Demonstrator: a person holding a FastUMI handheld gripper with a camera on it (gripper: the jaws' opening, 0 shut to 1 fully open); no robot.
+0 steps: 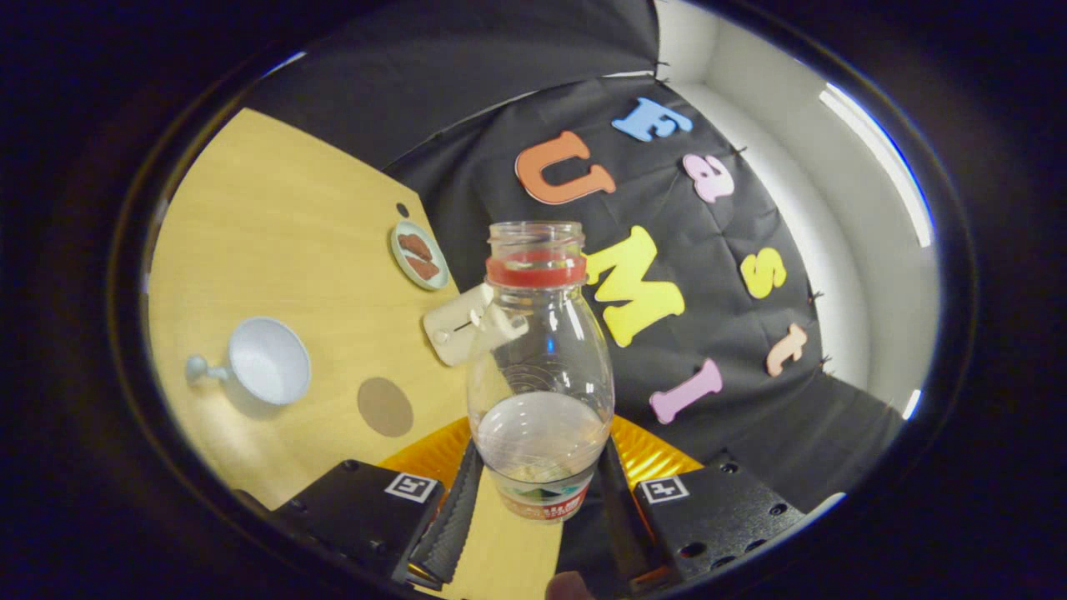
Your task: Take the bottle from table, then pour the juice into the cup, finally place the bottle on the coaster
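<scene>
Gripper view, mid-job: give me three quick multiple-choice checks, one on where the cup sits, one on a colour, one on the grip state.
1. Where is the cup relative to the brown coaster?
A. standing on it
B. on the table beside it, apart from it
C. behind the plate

2. What colour is the ring around the bottle neck?
A. red
B. green
C. white

3. What is the gripper doing?
A. open, nothing between the fingers
B. shut on the cup handle
C. shut on the bottle

Answers: 1 B, bare table shows between cup and coaster. 2 A, the band under the open mouth is red. 3 C, both fingers press the bottle's lower sides.
</scene>
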